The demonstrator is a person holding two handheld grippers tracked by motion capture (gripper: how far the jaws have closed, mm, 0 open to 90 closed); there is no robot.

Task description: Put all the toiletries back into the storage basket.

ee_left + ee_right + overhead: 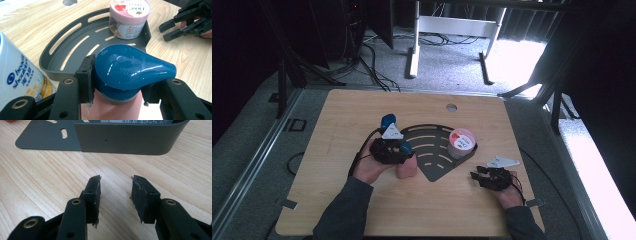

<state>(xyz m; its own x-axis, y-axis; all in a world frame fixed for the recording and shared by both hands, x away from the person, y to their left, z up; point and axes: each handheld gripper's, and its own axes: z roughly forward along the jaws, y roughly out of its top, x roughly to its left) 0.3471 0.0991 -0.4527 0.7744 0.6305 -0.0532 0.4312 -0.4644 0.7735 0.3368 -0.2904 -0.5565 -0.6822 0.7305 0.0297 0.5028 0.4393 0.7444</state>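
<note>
A pink bottle (112, 110) with a glossy blue flip cap (130, 67) sits between my left gripper's jaws (117, 82), whose pads press on it just under the cap. From above, that left gripper (404, 152) holds the pink bottle (407, 170) beside the left edge of a dark grey slotted corner shelf (432, 172). A pink-lidded Dove jar (461, 142) stands in the shelf's right corner. My right gripper (116, 195) rests low over the bare wood, open with nothing between its pads, facing the shelf's outer wall (125, 140).
A white shampoo bottle (17, 75) with a blue cap (388, 120) stands close to the left gripper, on its far left side. The right gripper (477, 172) is near the table's front right. A round cable hole (451, 107) lies toward the table's far edge.
</note>
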